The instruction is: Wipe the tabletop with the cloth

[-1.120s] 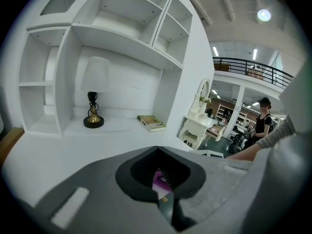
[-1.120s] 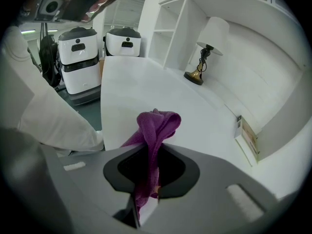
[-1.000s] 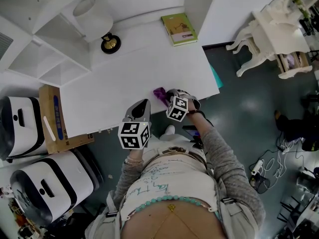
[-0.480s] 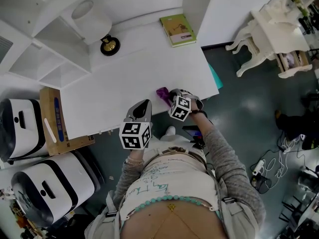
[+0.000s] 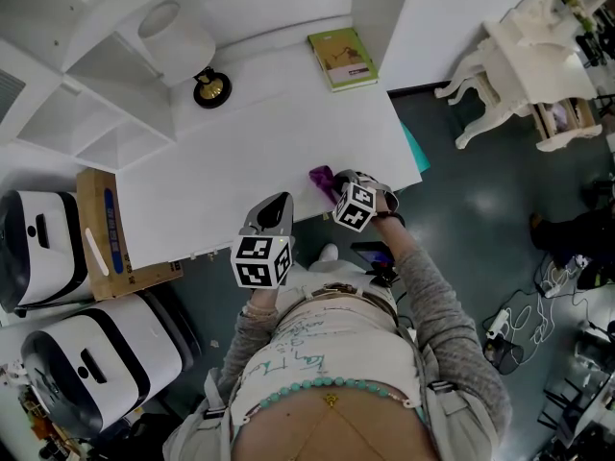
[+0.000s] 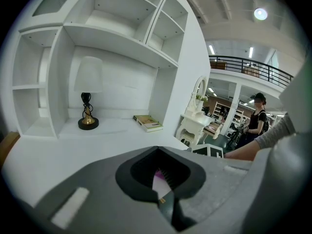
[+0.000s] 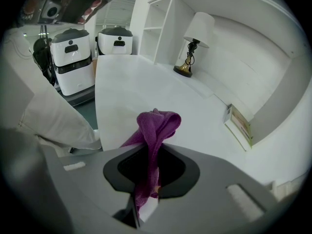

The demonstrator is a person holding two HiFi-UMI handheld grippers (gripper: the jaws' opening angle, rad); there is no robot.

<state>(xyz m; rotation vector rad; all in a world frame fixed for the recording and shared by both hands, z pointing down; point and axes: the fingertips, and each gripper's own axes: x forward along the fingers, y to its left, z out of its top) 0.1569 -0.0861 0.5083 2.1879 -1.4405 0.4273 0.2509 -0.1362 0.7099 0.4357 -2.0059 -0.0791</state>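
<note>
A purple cloth (image 5: pixel 321 176) lies bunched on the white tabletop (image 5: pixel 259 142), close to its near edge on the right. My right gripper (image 5: pixel 335 188) is shut on the cloth (image 7: pixel 155 126), which rises in a fold in front of the jaws and hangs down between them. The right gripper (image 7: pixel 145 182) points across the table toward the lamp. My left gripper (image 5: pixel 277 203) hovers at the near edge of the table, left of the cloth, with its jaws shut and empty. In the left gripper view a bit of the cloth (image 6: pixel 158 175) shows past the left gripper (image 6: pixel 163 199).
A lamp (image 5: pixel 183 41) with a gold base stands at the back left and a green book (image 5: pixel 342 58) lies at the back right. White shelves line the back. A cardboard box (image 5: pixel 106 229) and white appliances (image 5: pixel 38 248) stand left; a white chair (image 5: pixel 509 65) stands right.
My right gripper has slid a little to the right along the near edge, dragging the cloth with it. The left gripper has stayed where it was.
</note>
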